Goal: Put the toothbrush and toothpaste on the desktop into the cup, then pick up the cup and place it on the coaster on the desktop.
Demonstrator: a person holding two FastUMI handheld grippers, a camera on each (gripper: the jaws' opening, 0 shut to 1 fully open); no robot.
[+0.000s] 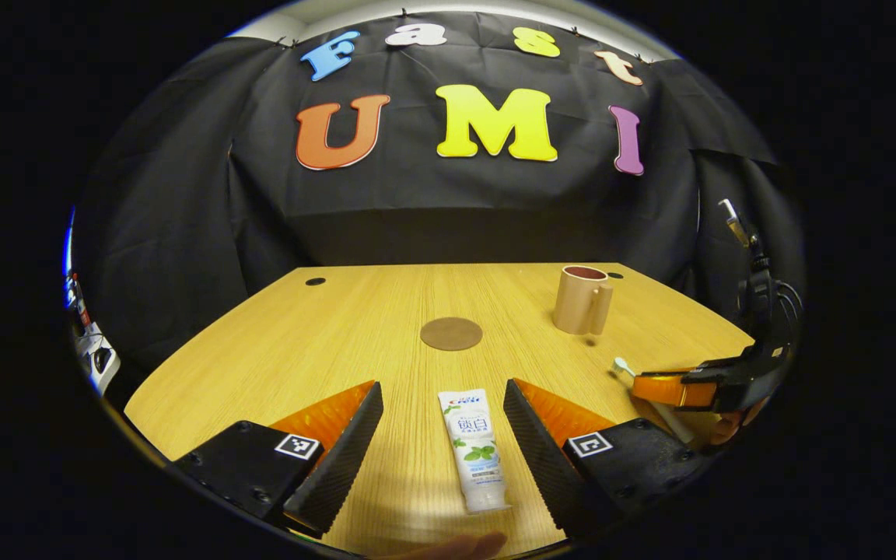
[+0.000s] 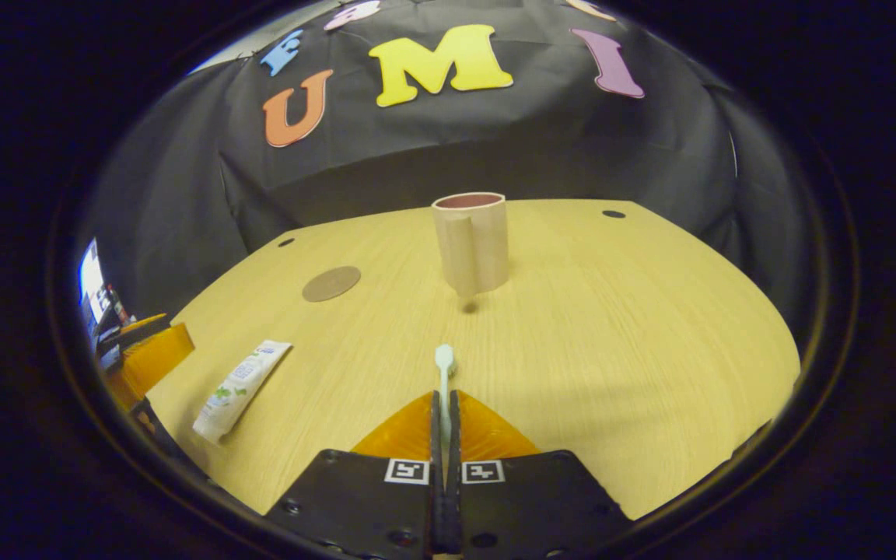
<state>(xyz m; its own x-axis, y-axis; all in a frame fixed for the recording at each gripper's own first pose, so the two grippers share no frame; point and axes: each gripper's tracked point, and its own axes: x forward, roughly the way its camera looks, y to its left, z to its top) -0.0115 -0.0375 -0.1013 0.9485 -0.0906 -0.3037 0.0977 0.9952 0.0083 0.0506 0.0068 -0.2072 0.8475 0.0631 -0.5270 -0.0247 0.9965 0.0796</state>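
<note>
On the desk [image 1: 316, 327] we see the cup [image 2: 473, 241] upright, coaster [image 1: 451, 333] apart, toothpaste [image 1: 474, 451] flat between the left gripper's [image 1: 443, 424] wide-open jaws, and toothbrush [image 2: 443, 373] clamped in the right gripper [image 2: 445, 420], head forward.

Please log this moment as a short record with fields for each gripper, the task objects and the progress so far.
left gripper: open, fingers either side of the toothpaste, not touching it
right gripper: shut on the toothbrush, head pointing toward the cup
cup: upright on the desktop, handle toward the right gripper
coaster: bare, apart from the cup
progress: nothing visible in the cup yet; cup not on the coaster
</note>
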